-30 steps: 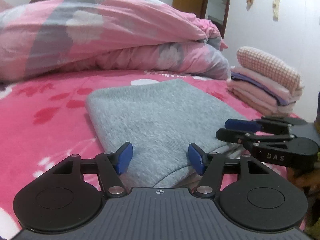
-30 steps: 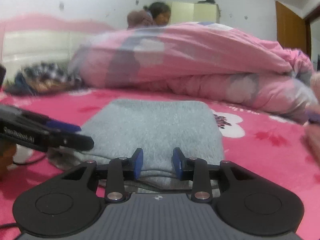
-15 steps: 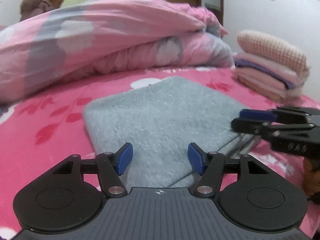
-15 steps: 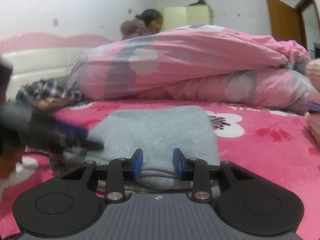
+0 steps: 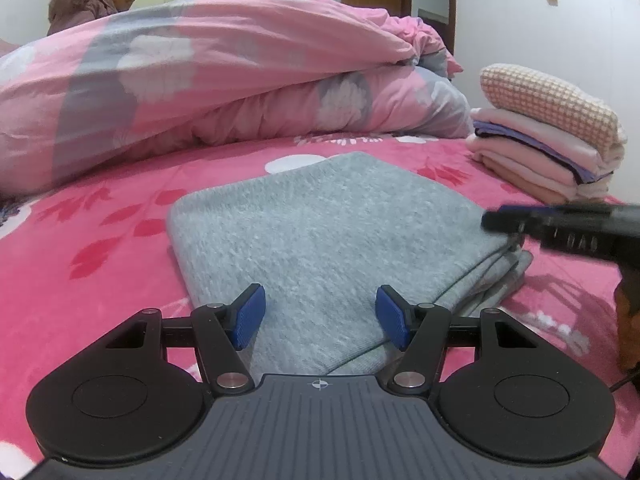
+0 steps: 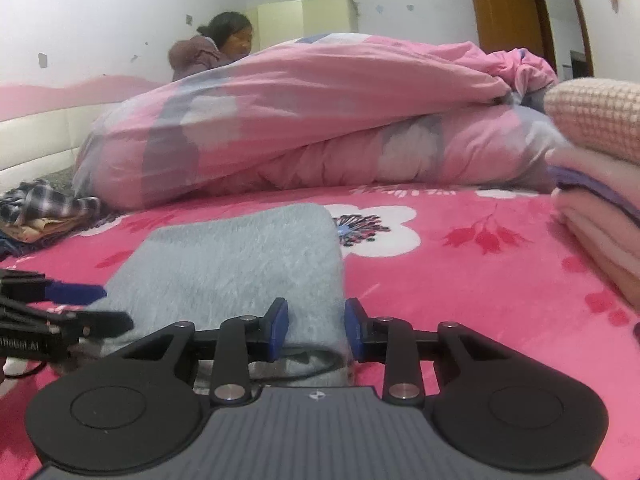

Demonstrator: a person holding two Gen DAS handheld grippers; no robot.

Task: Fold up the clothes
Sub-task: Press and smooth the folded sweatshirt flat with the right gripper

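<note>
One grey garment (image 5: pixel 320 236) lay already folded into a thick rectangle on the pink flowered bedspread (image 5: pixel 80 280), well apart from a rumpled heap of plaid clothing (image 6: pixel 44 208) at the far left, which looked not yet folded. The left gripper (image 5: pixel 320 316) hung over the garment's near edge with its blue pads spread wide and clamping nothing. The right gripper (image 6: pixel 316 328) sat at the garment's near right corner; its jaws had just been closing, with the folded edge bulging between the pads, though whether they truly pinched it I cannot tell. Further right stood a neat stack of folded clothes (image 5: pixel 552 148), finished work by the look of it. Judging so, the grey piece probably only needed moving onto that stack.
</note>
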